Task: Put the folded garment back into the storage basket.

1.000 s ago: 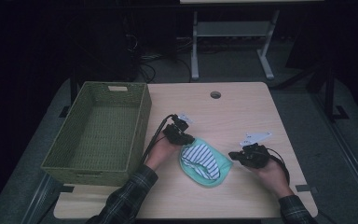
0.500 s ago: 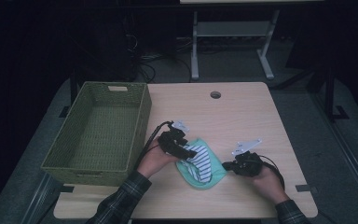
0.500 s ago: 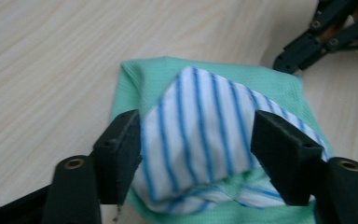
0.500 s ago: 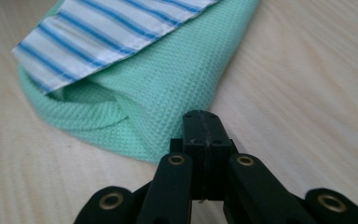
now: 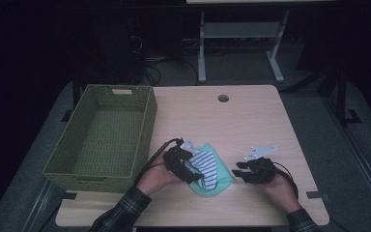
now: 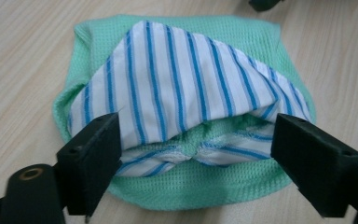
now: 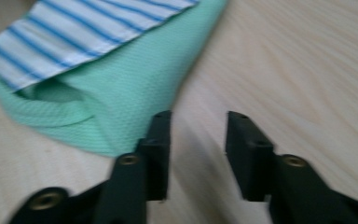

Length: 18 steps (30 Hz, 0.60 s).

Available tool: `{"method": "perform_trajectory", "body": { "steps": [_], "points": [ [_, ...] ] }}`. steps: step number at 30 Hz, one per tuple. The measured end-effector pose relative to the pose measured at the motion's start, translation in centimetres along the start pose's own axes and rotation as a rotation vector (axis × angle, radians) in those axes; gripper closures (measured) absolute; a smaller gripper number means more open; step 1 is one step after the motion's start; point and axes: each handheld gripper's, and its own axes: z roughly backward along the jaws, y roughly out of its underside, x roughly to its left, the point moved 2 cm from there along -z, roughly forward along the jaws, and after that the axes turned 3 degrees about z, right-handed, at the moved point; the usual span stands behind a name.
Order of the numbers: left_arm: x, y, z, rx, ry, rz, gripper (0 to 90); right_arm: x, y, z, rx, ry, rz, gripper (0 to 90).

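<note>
High view: the folded mint-green mesh cloth with its blue-striped white lining (image 5: 211, 169) lies on the pale wooden table (image 5: 251, 121), just right of the olive woven basket (image 5: 101, 135). Folding looks finished; next, I judge, comes gripping the bundle and carrying it into that basket. The left gripper (image 5: 193, 170) has just been opening, jaws wide astride the cloth. The right gripper (image 5: 237, 172), off the cloth's right edge, has been opening too, empty. The bundle has grown more compact since earlier.
</note>
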Motion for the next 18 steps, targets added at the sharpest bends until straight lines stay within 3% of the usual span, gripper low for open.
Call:
{"method": "perform_trajectory", "body": {
  "steps": [4,5,9,14,18],
  "points": [
    [-0.5,0.0,-0.5,-0.001,-0.005,-0.008,13.7,-1.0,0.4,0.0,-0.011,0.053,-0.027,39.5],
    [-0.4,0.0,-0.6,0.014,-0.004,-0.028,13.2,-1.3,0.5,0.0,-0.011,0.063,-0.032,36.9],
    [-0.8,0.1,-1.2,0.023,-0.007,-0.033,12.8,-2.7,1.1,-0.1,-0.013,0.111,-0.069,26.5],
    [-0.8,0.7,-2.3,0.086,-0.027,-0.06,12.8,-3.8,1.6,-0.1,-0.024,0.156,-0.1,19.9],
    [-0.8,1.0,-2.6,0.109,-0.033,-0.07,12.8,-4.2,1.7,0.1,-0.035,0.181,-0.11,16.6]
  ]
}}
